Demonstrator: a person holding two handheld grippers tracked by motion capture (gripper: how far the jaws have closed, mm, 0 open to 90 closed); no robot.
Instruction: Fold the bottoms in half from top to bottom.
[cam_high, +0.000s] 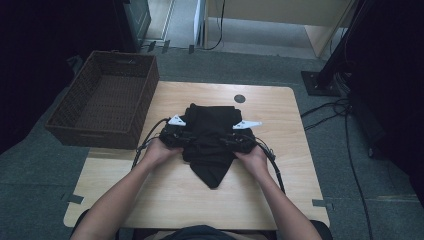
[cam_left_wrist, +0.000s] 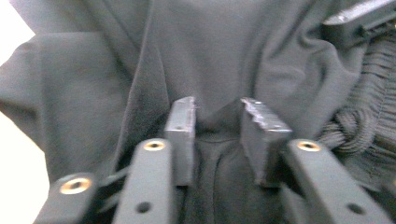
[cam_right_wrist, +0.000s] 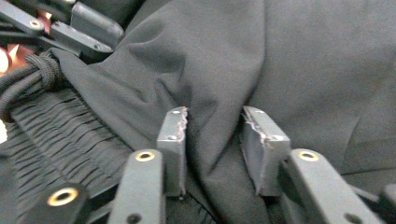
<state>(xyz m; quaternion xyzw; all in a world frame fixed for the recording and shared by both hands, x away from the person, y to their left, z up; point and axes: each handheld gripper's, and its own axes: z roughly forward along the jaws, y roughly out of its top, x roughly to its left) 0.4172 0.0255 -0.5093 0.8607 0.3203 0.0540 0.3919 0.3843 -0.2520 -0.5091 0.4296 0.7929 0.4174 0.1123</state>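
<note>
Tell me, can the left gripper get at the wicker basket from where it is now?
Probably yes. The left gripper sits at the black garment, and the wicker basket stands open on that side with bare table between them.

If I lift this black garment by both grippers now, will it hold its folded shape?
Probably not: the black garment looks soft and creased, so it should sag between the left gripper and right gripper. The gathered waistband may bunch. Likely light.

You are sitting in a lab or studio set up for recording. A small wooden table (cam_high: 280, 165) stands on grey carpet (cam_high: 40, 170), dark curtains (cam_high: 45, 45) hang left and right, cables (cam_high: 350, 130) trail on the right, and a stand base (cam_high: 320, 82) sits far right.
</note>
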